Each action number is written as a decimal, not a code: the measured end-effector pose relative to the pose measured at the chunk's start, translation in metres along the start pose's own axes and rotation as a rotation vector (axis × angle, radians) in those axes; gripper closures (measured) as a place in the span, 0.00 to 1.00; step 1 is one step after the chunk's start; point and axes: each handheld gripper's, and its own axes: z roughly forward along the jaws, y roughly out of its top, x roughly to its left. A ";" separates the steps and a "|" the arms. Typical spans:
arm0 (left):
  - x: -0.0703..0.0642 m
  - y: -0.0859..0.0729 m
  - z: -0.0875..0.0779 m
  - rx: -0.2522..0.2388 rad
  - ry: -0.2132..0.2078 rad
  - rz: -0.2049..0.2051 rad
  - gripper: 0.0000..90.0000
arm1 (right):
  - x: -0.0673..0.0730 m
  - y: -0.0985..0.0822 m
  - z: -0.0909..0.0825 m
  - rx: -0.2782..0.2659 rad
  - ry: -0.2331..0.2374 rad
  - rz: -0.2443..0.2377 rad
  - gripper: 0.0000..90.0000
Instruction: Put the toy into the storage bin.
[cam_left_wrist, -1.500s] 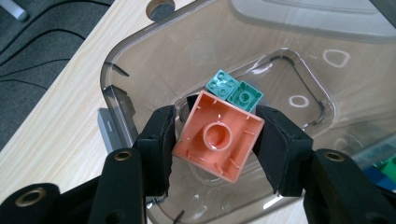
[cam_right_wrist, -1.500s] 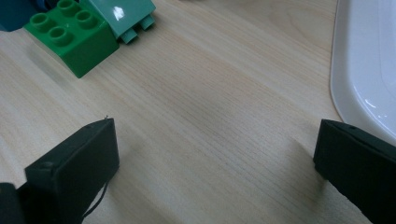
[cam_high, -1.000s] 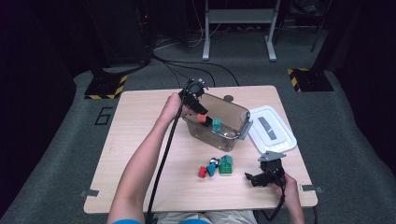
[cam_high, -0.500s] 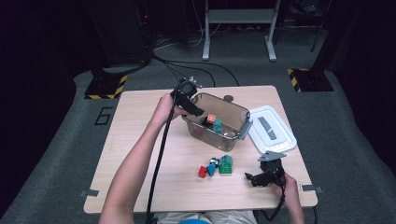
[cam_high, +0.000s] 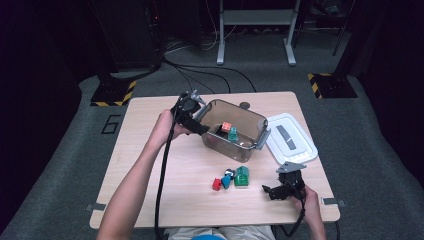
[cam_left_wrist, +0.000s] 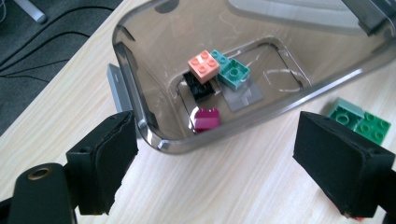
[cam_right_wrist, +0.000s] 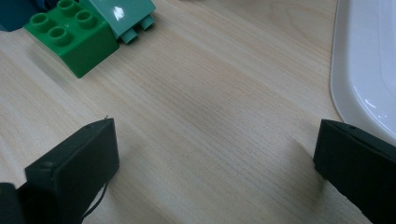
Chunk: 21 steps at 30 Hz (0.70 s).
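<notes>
Salmon brick (cam_left_wrist: 203, 63) now lies in the clear bin (cam_high: 260, 131), dropped.
Your left gripper (cam_high: 196, 120) has pulled back to the rim, jaws just opened, empty; right gripper (cam_high: 280, 192) spread over the desk (cam_high: 150, 165).

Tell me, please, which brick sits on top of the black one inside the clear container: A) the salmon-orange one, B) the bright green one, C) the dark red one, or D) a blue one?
A: in the left gripper view the salmon-orange brick rests atop the black brick in the clear container.
</notes>
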 end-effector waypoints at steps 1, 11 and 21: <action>-0.001 -0.002 -0.001 -0.001 0.000 0.003 0.15 | 0.000 0.000 0.000 0.000 0.000 0.000 0.00; -0.016 -0.036 0.000 -0.010 -0.014 -0.007 0.14 | 0.000 0.000 0.000 0.001 -0.001 -0.002 0.00; -0.032 -0.066 0.019 0.013 -0.034 -0.015 0.11 | 0.000 0.000 0.000 0.000 0.000 0.000 0.00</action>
